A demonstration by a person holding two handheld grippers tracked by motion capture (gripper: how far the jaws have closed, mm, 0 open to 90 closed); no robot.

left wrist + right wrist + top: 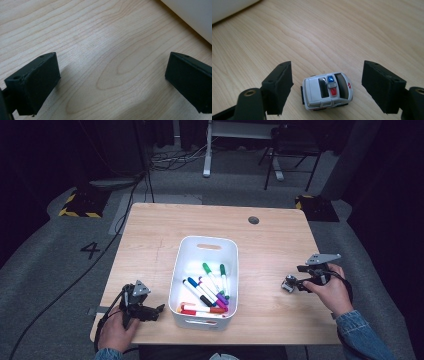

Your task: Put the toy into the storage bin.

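A small toy police car [327, 91] sits on the wooden table [280, 240] near its right edge. The car is stubby and rounded, with a glossy white body, black windows and a blue and red light bar on the roof. The right gripper [327, 86] has its matte black, blocky jaws spread wide on either side of the car, touching neither flank. The left gripper [112, 80], near the table's front left corner, also stands open over bare pale woodgrain. A smooth white plastic bin [230, 251] at mid-table holds coloured markers [207, 292].
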